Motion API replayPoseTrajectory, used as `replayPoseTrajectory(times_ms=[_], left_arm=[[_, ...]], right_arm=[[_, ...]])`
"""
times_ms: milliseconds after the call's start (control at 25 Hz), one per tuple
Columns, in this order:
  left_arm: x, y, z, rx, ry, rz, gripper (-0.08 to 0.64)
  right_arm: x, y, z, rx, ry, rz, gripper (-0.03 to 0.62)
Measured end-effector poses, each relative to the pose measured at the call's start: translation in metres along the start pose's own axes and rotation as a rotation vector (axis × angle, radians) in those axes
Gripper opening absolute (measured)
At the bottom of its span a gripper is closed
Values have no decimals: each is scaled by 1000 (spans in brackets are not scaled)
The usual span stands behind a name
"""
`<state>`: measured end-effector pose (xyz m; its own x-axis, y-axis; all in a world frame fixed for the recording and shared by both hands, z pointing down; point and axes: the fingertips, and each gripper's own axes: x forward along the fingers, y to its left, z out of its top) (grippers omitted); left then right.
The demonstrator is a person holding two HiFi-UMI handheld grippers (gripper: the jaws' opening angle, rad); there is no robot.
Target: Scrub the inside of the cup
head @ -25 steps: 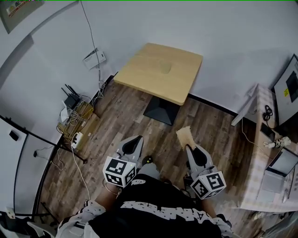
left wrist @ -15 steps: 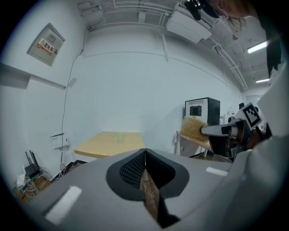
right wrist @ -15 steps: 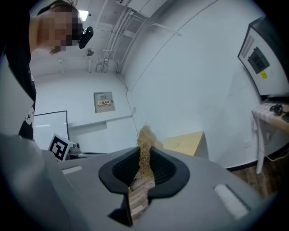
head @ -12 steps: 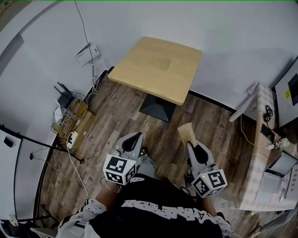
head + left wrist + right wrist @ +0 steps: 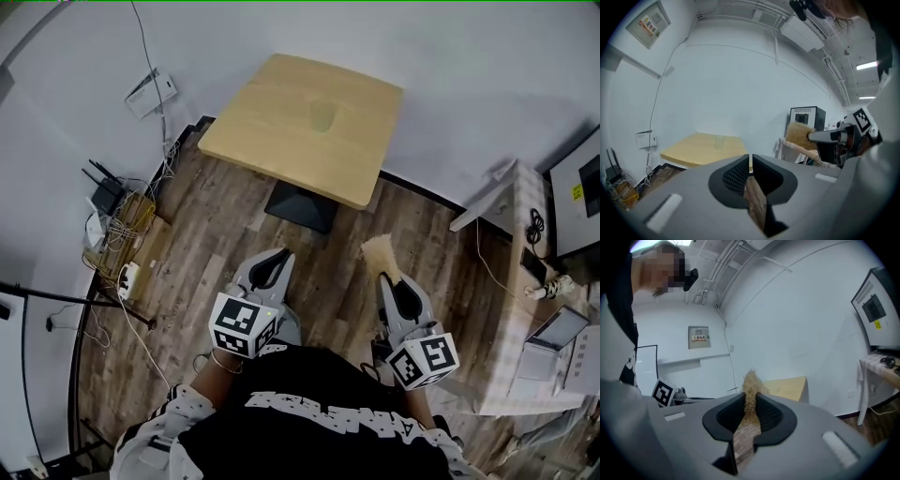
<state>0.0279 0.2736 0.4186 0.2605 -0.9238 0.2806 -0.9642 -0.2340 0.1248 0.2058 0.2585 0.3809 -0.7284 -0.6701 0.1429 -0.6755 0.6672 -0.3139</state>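
**Approach stage, head view.** The cup, a faint pale shape that was probably translucent, stood upright on the wooden table, well apart from both tools. The right gripper was pinched on a straw-coloured fibre scrubber, whose tuft projected beyond the jaw tips. The left gripper held nothing; its jaws stood almost together and had just been parting slightly. Judged step: bringing the scrubber to the table, with scrubbing not yet begun. The next move would call for the left gripper to spread and steady the cup, so that the right could lower the scrubber into its mouth.
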Motion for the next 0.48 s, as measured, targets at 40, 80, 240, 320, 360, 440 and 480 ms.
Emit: replayPoseTrajectory(times_ms=[40,80,240,320,360,440,480], left_arm=[[4,6,0,-4,5,-4,23],[9,12,0,-6,9,-7,23],[24,37,4,-11,13,-13,26],[29,47,8,-14,10,-17,31],[32,52,9,-13,9,-20,31],[37,60,13,-9,7,-32,37],[39,62,16,-8,3,-41,41]], right_arm=[[7,0,1,0,2,-1,77],[14,-1,1,-1,5,-3,77],[39,-3,2,-4,22,-17,77],[49,-2,4,-5,26,-22,77],[54,-1,6,-5,26,-24,77],[63,1,9,-7,23,-30,78],[67,1,10,-11,25,-35,77]])
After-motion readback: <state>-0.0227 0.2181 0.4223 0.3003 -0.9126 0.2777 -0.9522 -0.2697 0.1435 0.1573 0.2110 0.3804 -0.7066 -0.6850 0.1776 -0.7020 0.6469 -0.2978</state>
